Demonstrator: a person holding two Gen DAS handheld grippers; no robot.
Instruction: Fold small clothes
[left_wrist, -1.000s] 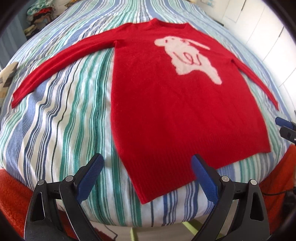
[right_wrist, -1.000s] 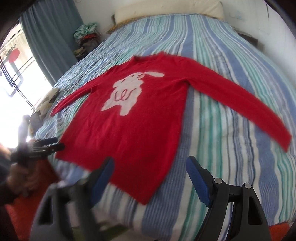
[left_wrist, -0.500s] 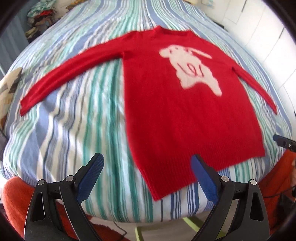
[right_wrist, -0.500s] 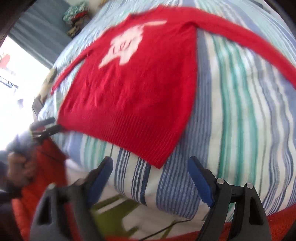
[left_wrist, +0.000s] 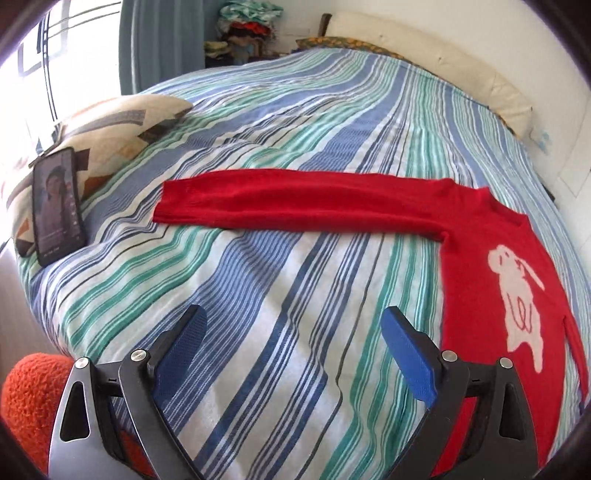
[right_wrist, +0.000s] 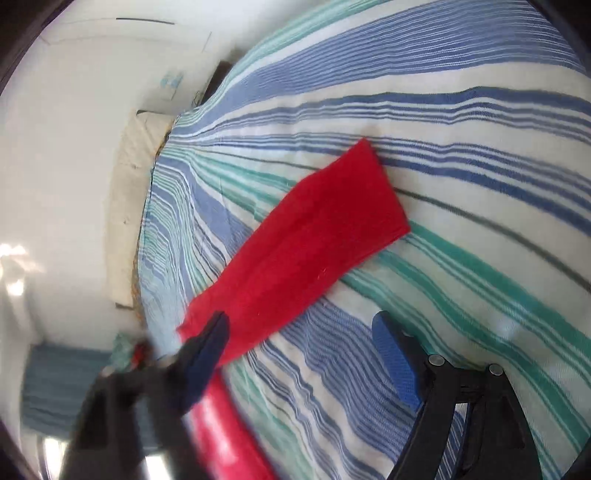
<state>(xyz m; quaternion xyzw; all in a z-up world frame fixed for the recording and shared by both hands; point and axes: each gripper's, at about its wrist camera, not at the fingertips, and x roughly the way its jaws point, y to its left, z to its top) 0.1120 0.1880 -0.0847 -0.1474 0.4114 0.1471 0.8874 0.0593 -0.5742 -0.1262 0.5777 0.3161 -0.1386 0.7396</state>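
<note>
On the striped bed (left_wrist: 280, 302) | red sweater (left_wrist: 303, 201) lies flat | my left gripper (left_wrist: 295, 343) released, empty | my right gripper (right_wrist: 299, 354) released above sleeve

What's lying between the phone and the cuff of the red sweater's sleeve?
Nothing but bare striped bedspread, seen in the left wrist view, between phone and sleeve cuff.

- Left wrist camera looks down across the striped bedspread (left_wrist: 280, 295) toward the headboard end.
- Right wrist camera, rolled sideways, sits closer; both views share the red sweater (left_wrist: 491, 295).
</note>
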